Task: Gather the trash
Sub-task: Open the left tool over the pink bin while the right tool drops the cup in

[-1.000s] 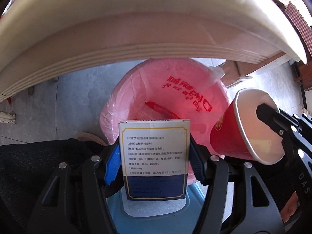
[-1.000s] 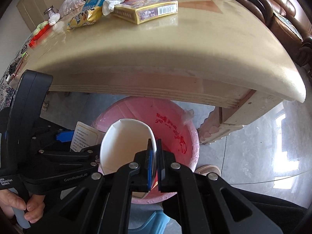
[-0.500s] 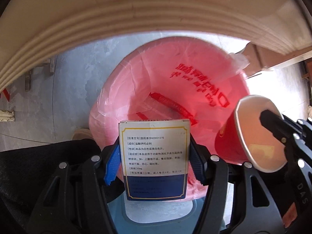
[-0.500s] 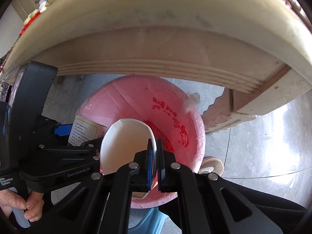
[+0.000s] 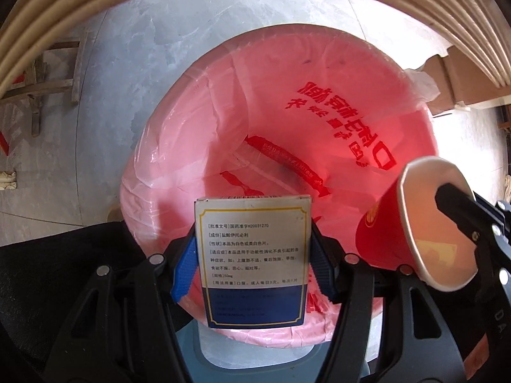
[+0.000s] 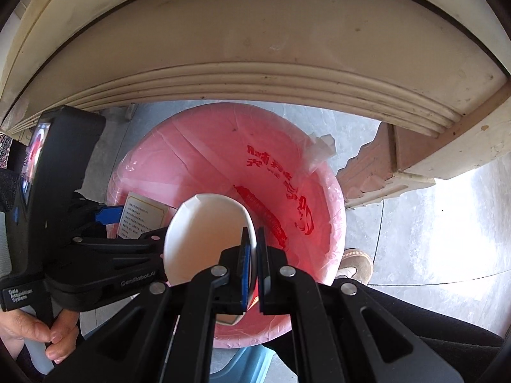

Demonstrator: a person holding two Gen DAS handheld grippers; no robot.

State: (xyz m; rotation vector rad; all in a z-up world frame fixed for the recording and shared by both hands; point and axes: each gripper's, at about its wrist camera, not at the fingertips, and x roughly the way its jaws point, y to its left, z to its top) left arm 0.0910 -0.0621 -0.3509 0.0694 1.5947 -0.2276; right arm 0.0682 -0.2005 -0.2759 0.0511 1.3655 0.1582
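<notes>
Bin (image 5: pixel 179 146) lined with a pink plastic bag fills both my views, standing on the grey floor (image 5: pixel 159 32) under the cream surface (image 6: pixel 255 48) edge. My left gripper (image 5: pixel 252 263) has its jaws clamped on a white-and-blue cardboard medicine box (image 5: pixel 254 255), upright over the bin's rim at 6 o'clock. My right gripper (image 6: pixel 252 255) pinches the rim of a red paper cup (image 5: pixel 428 233) with a white inside, held over the bin's 4 o'clock side.

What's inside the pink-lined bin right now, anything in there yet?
The bin shows only its pink liner with red print; no trash visible on the bottom. The medicine box and paper cup, held above, cover its near part.
</notes>
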